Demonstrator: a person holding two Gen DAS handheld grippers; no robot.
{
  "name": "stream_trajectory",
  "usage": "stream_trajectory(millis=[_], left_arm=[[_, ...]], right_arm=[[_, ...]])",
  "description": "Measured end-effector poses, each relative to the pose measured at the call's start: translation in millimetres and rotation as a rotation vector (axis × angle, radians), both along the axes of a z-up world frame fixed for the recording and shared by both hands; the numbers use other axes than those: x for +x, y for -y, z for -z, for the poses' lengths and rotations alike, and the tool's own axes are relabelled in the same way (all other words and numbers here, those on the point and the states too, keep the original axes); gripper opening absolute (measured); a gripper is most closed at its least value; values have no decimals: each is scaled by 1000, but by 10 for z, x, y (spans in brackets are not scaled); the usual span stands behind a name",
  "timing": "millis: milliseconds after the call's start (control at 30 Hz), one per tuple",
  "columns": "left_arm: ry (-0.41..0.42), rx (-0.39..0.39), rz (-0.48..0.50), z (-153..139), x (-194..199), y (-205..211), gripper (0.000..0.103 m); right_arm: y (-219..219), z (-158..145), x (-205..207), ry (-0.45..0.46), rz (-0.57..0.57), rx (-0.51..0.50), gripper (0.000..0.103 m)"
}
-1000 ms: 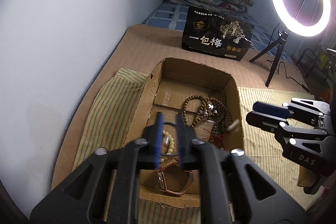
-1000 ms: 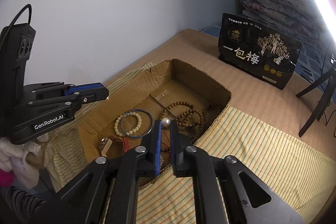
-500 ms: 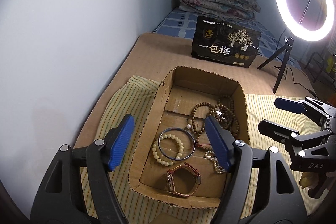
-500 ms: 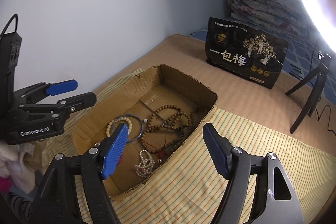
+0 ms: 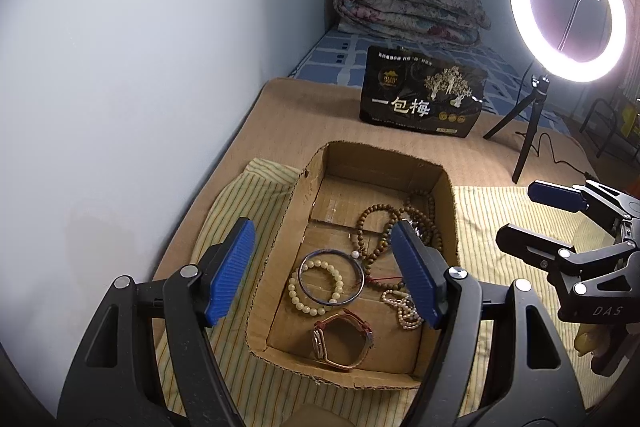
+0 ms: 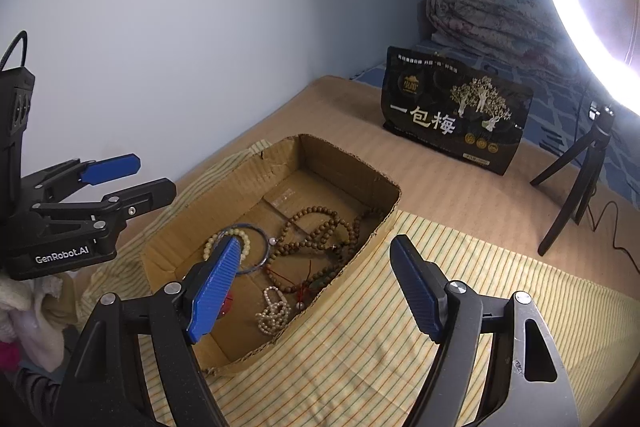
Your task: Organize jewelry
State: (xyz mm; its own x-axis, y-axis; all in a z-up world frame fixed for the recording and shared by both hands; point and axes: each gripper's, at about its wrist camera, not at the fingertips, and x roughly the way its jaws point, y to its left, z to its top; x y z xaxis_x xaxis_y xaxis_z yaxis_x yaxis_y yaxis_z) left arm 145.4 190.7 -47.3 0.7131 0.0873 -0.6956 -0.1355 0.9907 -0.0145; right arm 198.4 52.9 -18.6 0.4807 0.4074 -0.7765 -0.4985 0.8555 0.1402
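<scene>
Both grippers hang over the box point(image 5: 448, 187), jaws spread wide and holding nothing: left gripper point(image 5: 324, 275), right gripper point(image 6: 316, 287). Inside lie brown beads point(image 5: 380, 227), a blue bangle point(image 5: 332, 277), pale beads point(image 5: 308, 303), pearls point(image 6: 274, 311), and nearest, a watch point(image 5: 340, 339).

The black snack bag point(image 5: 422, 103) standing on the bed carries big pale characters, "一包梅", across its front; they read just as clearly from the right wrist view point(image 6: 454, 117). The finer print along its top edge is too small to make out. The left gripper point(image 6: 132, 183) has "GenRobot.AI" in white on its black body (plain as day from the other side). The right gripper point(image 5: 544, 213) shows "DAS" on its housing.
</scene>
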Motion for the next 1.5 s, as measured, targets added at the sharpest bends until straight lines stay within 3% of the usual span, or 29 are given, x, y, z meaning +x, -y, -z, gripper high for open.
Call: stream_trajectory(millis=[167,233,333,500,633,733,933,1400,1500], left_arm=[[33,-3,2,-162,-108,74,74],[47,-1,1,-216,-158,106,80],[67,2,4,-302,-239,183,81],[93,26,20,-453,-367,390,82],[113,26,27,-550,-478,567,90],[122,42,29,-589,-533,697,90],[109,2,7,-563,-573,889,90],[112,30,-52,-415,-649,1133,90],[131,44,-63,-438,-682,1157,97]], right_arm=[[61,-133,-77,26,5,5,77],[110,-193,-113,34,11,12,78],[192,-268,-165,41,25,23,79],[371,-395,-286,61,46,35,79],[523,-493,-402,88,59,30,80],[617,-549,-490,113,65,13,80],[768,-621,-671,147,64,-6,81],[946,-568,-796,140,67,-10,82],[962,-544,-797,131,76,-9,82]])
